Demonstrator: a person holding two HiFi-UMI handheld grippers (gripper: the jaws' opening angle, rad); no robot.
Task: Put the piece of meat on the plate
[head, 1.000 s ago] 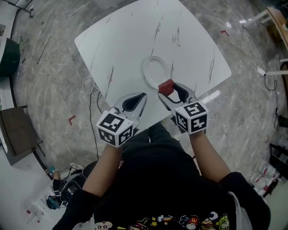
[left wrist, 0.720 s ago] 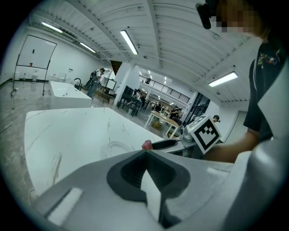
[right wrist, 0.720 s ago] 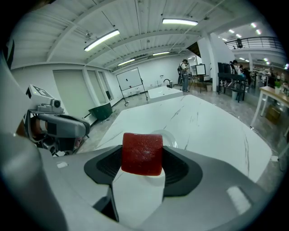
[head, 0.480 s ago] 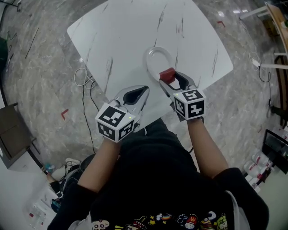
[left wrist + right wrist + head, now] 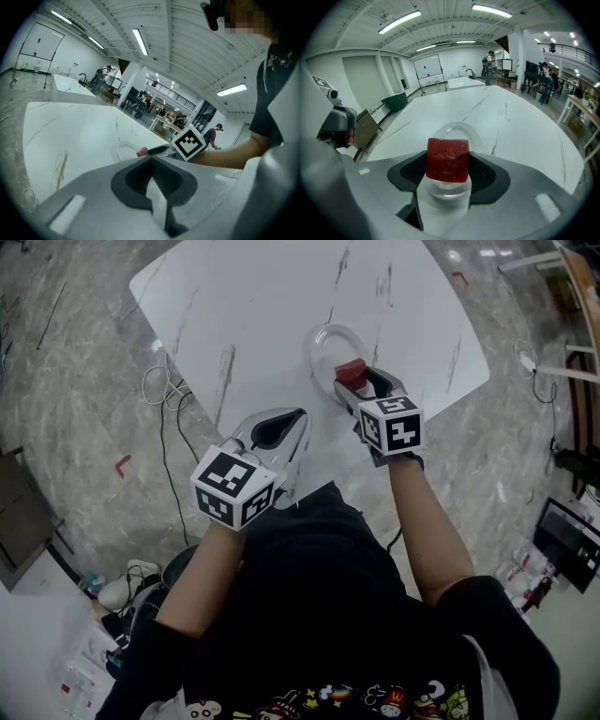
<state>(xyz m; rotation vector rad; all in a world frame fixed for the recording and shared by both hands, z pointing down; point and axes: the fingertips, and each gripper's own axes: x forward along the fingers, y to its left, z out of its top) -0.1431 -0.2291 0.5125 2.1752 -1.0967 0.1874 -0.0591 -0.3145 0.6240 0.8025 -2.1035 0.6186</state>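
A red cube of meat sits clamped between the jaws of my right gripper, held just above the near rim of the clear round plate on the white marble table. From the left gripper view the meat and the plate show ahead to the right. My left gripper is shut and holds nothing, over the table's near edge, left of the plate.
Cables lie on the grey stone floor left of the table. A dark box stands at far left, and bags and bottles lie on the floor behind me. A dark case stands at right.
My right gripper has carried the meat forward, from short of the plate to its near rim. The left gripper stays shut near the table edge.
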